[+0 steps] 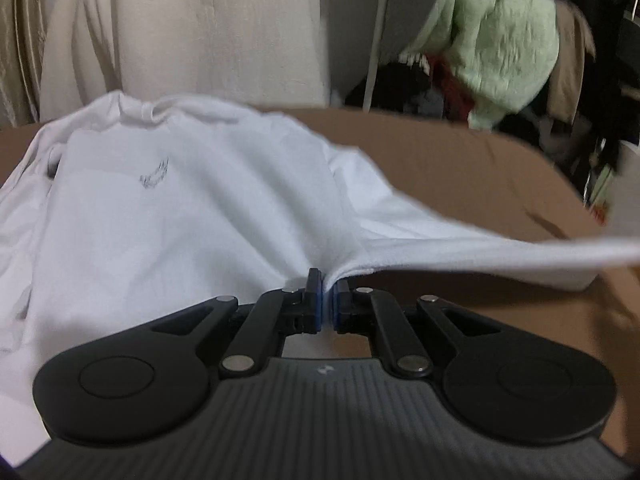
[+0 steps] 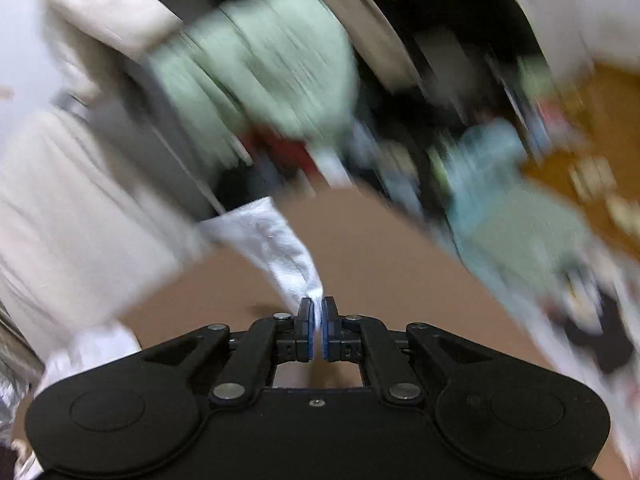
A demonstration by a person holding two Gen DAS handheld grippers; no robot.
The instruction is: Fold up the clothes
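The white shirt (image 1: 168, 208) lies on the brown bench (image 1: 460, 160). The left gripper (image 1: 329, 304) and the right gripper (image 2: 317, 330) each have jaws clamped on its hem. The cloth seems light and limp, so holding it at the edges suits best.

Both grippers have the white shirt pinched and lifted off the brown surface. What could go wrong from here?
1. Each gripper, left and right, seems to pinch only a thin edge of the white shirt, so a tug could slip it free.
2. The shirt's far end lies bunched, so folding now may trap wrinkles.
3. The right wrist view is heavily blurred; a fast move could pull the hem crooked.
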